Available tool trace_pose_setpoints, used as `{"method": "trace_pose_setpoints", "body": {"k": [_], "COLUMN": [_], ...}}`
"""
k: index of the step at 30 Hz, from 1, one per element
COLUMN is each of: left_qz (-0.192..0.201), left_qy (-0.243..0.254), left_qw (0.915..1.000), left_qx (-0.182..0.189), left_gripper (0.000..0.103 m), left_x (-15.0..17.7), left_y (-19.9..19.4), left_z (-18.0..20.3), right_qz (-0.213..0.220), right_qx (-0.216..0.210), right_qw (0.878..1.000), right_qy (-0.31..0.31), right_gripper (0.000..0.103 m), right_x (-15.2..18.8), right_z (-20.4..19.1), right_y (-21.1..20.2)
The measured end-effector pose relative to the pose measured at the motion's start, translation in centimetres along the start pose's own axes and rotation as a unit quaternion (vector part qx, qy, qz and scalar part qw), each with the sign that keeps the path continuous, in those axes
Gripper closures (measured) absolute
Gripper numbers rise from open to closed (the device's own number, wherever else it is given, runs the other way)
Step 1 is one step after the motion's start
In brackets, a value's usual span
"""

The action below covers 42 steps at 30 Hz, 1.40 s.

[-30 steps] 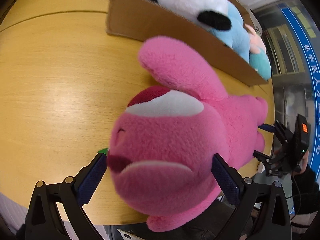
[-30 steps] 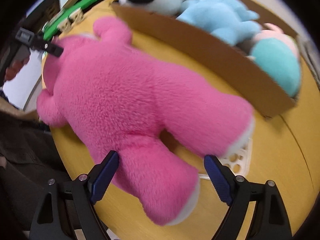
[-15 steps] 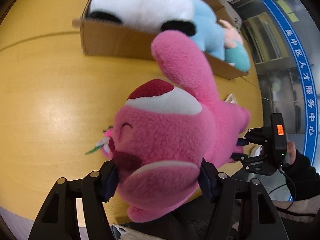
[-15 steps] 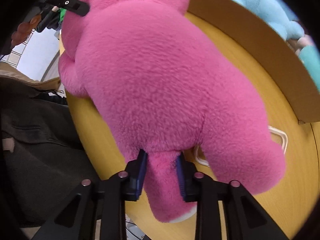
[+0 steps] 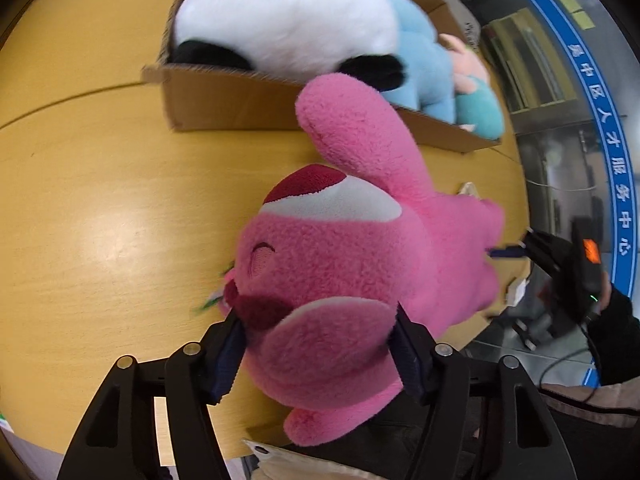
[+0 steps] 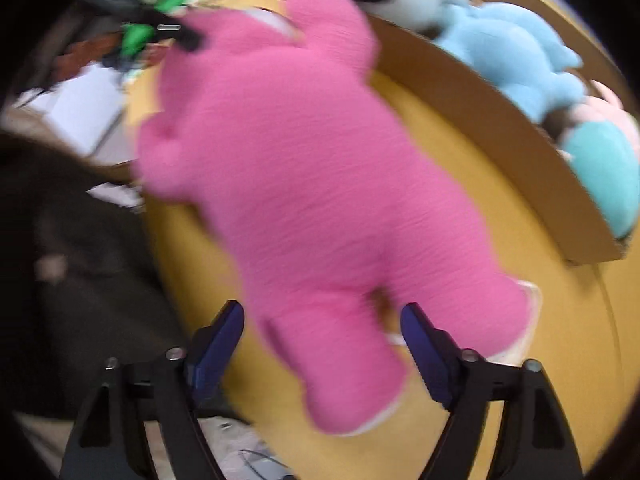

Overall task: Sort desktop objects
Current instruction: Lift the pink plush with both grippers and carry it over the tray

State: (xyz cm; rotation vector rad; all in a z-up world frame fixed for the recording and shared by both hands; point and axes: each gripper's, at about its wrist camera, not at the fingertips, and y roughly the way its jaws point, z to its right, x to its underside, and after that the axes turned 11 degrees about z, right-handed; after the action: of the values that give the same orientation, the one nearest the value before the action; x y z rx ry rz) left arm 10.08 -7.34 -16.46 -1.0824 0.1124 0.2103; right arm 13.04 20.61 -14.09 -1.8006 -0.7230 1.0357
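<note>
A round wooden table (image 5: 100,200) fills both views, with a glazed wall bearing a blue band behind it. Left gripper (image 5: 320,348): both pads pressed into one ear of the single pink plush bear (image 5: 360,264), clamped on it. Right gripper (image 6: 320,340): jaws spread, one bear leg between them; the blur hides whether either pad touches the leg. The bear hangs over the table, just beside one cardboard box (image 5: 240,100). The box holds three visible toys: one panda plush (image 5: 288,16), one light blue plush (image 6: 516,48), one teal-and-pink plush (image 6: 604,160).
</note>
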Motion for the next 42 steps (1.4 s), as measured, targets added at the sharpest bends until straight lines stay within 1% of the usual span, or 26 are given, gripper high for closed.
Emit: {"method": "trace_pose_setpoints", "body": {"k": [1, 2, 5, 7, 9, 10, 11, 13, 14, 15, 16, 20, 24, 25, 27, 29, 32, 34, 37, 40, 42], "left_qz": [-0.001, -0.001, -0.004, -0.005, -0.007, -0.007, -0.008, -0.005, -0.003, -0.002, -0.001, 0.026, 0.064, 0.075, 0.097, 0.120, 0.142, 0.150, 0.146, 0.141, 0.132], "left_qy": [0.000, 0.000, -0.001, -0.001, -0.001, -0.002, -0.002, -0.002, -0.002, -0.002, -0.003, 0.006, 0.021, 0.027, 0.037, 0.050, 0.069, 0.080, 0.078, 0.075, 0.063], "left_qw": [1.0000, 1.0000, 1.0000, 1.0000, 1.0000, 1.0000, 1.0000, 1.0000, 1.0000, 0.9999, 0.9999, 0.9992, 0.9971, 0.9962, 0.9939, 0.9908, 0.9867, 0.9848, 0.9858, 0.9870, 0.9891], "left_qx": [0.000, 0.000, -0.001, -0.001, -0.001, -0.002, -0.001, 0.004, 0.007, 0.010, 0.012, 0.030, 0.036, 0.037, 0.037, 0.038, 0.038, 0.034, 0.025, 0.018, 0.016], "left_gripper": [0.033, 0.032, 0.025, 0.018, 0.019, 0.021, 0.024, 0.037, 0.039, 0.044, 0.046, 0.046, 0.046, 0.046, 0.046, 0.046, 0.045, 0.045, 0.044, 0.044, 0.043], "left_x": [0.0, 0.0, 0.0, 0.0, 0.1, 0.1, 0.1, 0.0, 0.0, -0.1, -0.1, -1.4, -4.9, -6.0, -8.8, -11.6, -15.7, -19.0, -24.0, -28.9, -31.3], "left_y": [0.1, 0.3, 0.7, 1.0, 1.2, 1.4, 1.4, 0.6, 0.2, -0.2, -0.6, -4.3, -8.3, -9.3, -11.3, -13.3, -15.1, -15.2, -13.3, -11.4, -9.2], "left_z": [-0.2, -0.4, -1.0, -1.3, -1.7, -1.9, -2.0, -1.9, -1.8, -1.8, -1.7, -0.2, 1.6, 2.1, 3.0, 3.8, 4.6, 4.8, 4.2, 3.5, 2.4], "right_qz": [-0.005, -0.022, -0.076, -0.093, -0.101, -0.103, -0.105, -0.100, -0.094, -0.088, -0.081, -0.055, -0.022, -0.016, 0.001, 0.013, 0.030, 0.041, 0.034, 0.023, 0.012], "right_qx": [-0.006, -0.001, 0.036, 0.045, 0.047, 0.045, 0.042, 0.027, 0.027, 0.028, 0.032, 0.053, 0.091, 0.100, 0.125, 0.141, 0.165, 0.181, 0.194, 0.195, 0.185], "right_qw": [1.000, 0.999, 0.993, 0.990, 0.988, 0.988, 0.988, 0.988, 0.988, 0.988, 0.988, 0.987, 0.983, 0.982, 0.977, 0.974, 0.968, 0.963, 0.959, 0.961, 0.966], "right_qy": [-0.010, -0.027, -0.084, -0.098, -0.103, -0.105, -0.107, -0.113, -0.119, -0.124, -0.126, -0.141, -0.156, -0.161, -0.170, -0.178, -0.189, -0.196, -0.201, -0.196, -0.181], "right_gripper": [0.022, 0.022, 0.022, 0.025, 0.041, 0.048, 0.060, 0.065, 0.067, 0.067, 0.068, 0.068, 0.068, 0.068, 0.068, 0.068, 0.067, 0.067, 0.067, 0.067, 0.066], "right_x": [0.3, 0.7, 1.6, 1.7, 1.4, 1.2, 1.0, 0.7, 0.6, 0.4, 0.1, -1.4, -4.1, -3.4, -5.4, -7.2, -9.8, -11.5, -14.2, -16.4, -17.6], "right_z": [-0.4, -0.7, -0.9, -0.6, -0.4, -0.4, -0.4, -0.5, -0.7, -0.8, -0.9, -0.9, 0.4, 1.5, 2.9, 4.7, 7.4, 9.3, 13.9, 18.6, 22.2], "right_y": [0.1, 0.8, 4.3, 6.0, 6.8, 7.0, 7.2, 6.5, 5.8, 5.1, 4.1, 0.0, -4.4, -5.8, -7.9, -9.2, -11.2, -12.5, -12.1, -10.9, -9.4]}}
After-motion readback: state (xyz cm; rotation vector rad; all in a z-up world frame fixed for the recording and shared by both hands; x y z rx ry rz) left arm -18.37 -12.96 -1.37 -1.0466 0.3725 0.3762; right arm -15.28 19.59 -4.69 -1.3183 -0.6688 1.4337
